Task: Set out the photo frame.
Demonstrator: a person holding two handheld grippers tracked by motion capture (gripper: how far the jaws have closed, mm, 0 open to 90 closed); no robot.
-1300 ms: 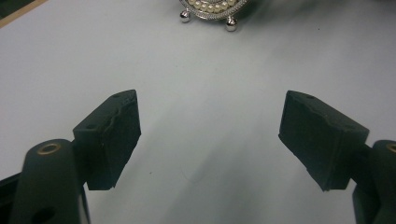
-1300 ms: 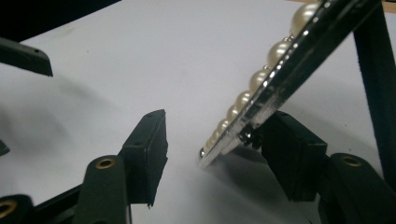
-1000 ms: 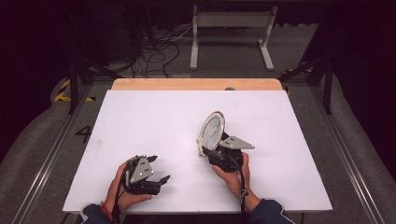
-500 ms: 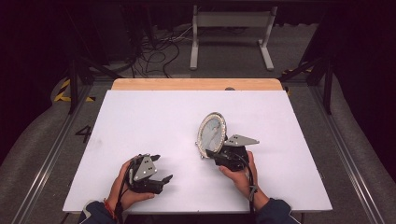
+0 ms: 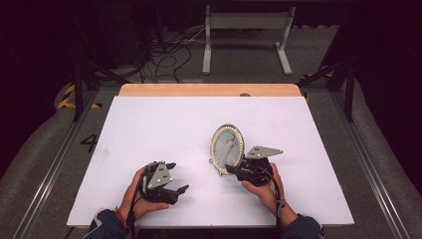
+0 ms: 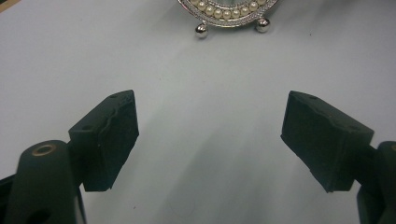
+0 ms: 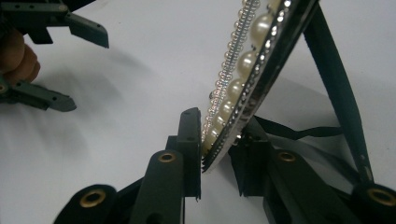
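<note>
The oval pearl-rimmed frame is standing upright near the middle of the tabletop on its ball feet and rear strut. The right gripper has just been closing its fingers on the frame's lower rim — gripping it by the look of it. The left gripper, fingers spread wide and empty, is waiting at the near left. Lifting or moving the frame is probably still left.

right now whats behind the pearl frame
Behind the oval pearl frame a dark easel strut slants down to the white table, with a thin strap linking them. The right gripper clamps the frame's rim. Its backing surface is hidden.
</note>
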